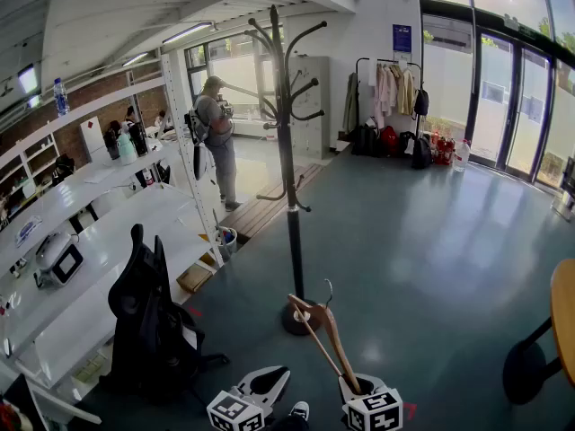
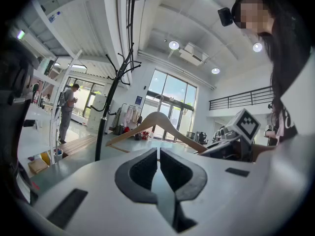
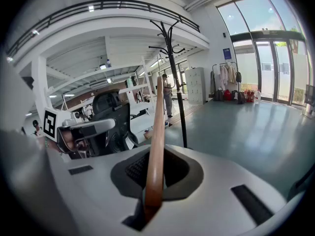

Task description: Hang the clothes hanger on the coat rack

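- The clothes hanger (image 1: 325,333), a wooden one, is being carried in the air in front of the person, low down and level with the foot of the coat rack (image 1: 288,196) as the head view shows it.
- The right tool (image 1: 354,385) is gripping it by the end of one wooden arm, jaws pinched narrow on the wood. The rest of the hanger is slanting up and away toward the rack.
- Its wire hook (image 1: 330,287) is hanging free; it is touching nothing.
- The left tool (image 1: 270,382) is riding beside it with jaws together and nothing between them, taking no part in the hold.
- The rack is standing upright on the floor (image 1: 431,241), apart from the hanger. Its curved pegs (image 1: 307,32) are all looking bare, and they are sitting far above where the hook is now.
- Judgement: the pick-up is done and the carry is under way. Closing on the rack, lifting the hook to peg height, seating it and letting go are all left to do.
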The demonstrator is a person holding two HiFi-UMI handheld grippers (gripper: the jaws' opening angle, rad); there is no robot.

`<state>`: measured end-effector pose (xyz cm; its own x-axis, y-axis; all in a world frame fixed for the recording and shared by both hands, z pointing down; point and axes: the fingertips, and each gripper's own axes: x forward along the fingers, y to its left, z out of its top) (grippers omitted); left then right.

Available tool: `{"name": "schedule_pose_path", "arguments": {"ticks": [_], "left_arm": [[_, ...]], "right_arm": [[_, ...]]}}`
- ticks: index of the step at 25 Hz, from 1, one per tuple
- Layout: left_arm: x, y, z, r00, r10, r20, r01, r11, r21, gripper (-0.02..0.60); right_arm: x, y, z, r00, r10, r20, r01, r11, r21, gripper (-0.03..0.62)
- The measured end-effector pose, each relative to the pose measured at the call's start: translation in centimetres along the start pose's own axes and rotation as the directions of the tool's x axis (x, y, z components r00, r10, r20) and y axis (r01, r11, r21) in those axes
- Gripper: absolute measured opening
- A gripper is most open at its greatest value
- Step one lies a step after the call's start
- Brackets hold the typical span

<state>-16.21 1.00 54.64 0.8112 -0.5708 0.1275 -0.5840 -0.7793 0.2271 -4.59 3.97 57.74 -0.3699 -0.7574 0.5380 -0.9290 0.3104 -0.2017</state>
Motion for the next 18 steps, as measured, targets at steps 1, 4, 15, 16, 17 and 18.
{"name": "schedule_pose_path", "arguments": {"ticks": [1, 4, 15, 16, 17, 18], "left_arm": [[0.5, 0.0, 0.4, 1.000, -0.001, 0.001, 0.001, 1.000, 0.004, 0.003], [2.2, 0.3, 0.8, 1.000, -0.003, 0.002, 0.003, 1.000, 0.003, 0.003], [14.4, 6.1, 4.8, 0.998, -0.025, 0.063, 0.024, 1.000, 0.009, 0.003], [15.4, 6.8, 5.7, 0.997, -0.025, 0.079, 0.024, 1.000, 0.014, 0.003], [16.4, 7.7, 6.7, 0.995, -0.021, 0.093, 0.020, 1.000, 0.016, 0.003], [17.3, 8.6, 7.5, 0.994, -0.016, 0.107, 0.014, 1.000, 0.017, 0.003]], "right_arm": [[0.2, -0.6, 0.4, 1.000, 0.000, 0.003, 0.000, 1.000, 0.001, 0.029], [0.9, -2.3, 1.7, 1.000, -0.003, 0.008, 0.003, 1.000, 0.003, 0.028], [6.3, -9.1, 11.0, 0.998, 0.012, 0.059, -0.009, 0.999, -0.049, 0.028], [6.9, -9.8, 12.4, 0.998, 0.012, 0.069, -0.008, 0.998, -0.063, 0.028], [7.6, -10.4, 13.9, 0.997, 0.014, 0.080, -0.008, 0.997, -0.076, 0.029], [8.2, -10.9, 15.4, 0.996, 0.019, 0.091, -0.011, 0.996, -0.088, 0.029]]}}
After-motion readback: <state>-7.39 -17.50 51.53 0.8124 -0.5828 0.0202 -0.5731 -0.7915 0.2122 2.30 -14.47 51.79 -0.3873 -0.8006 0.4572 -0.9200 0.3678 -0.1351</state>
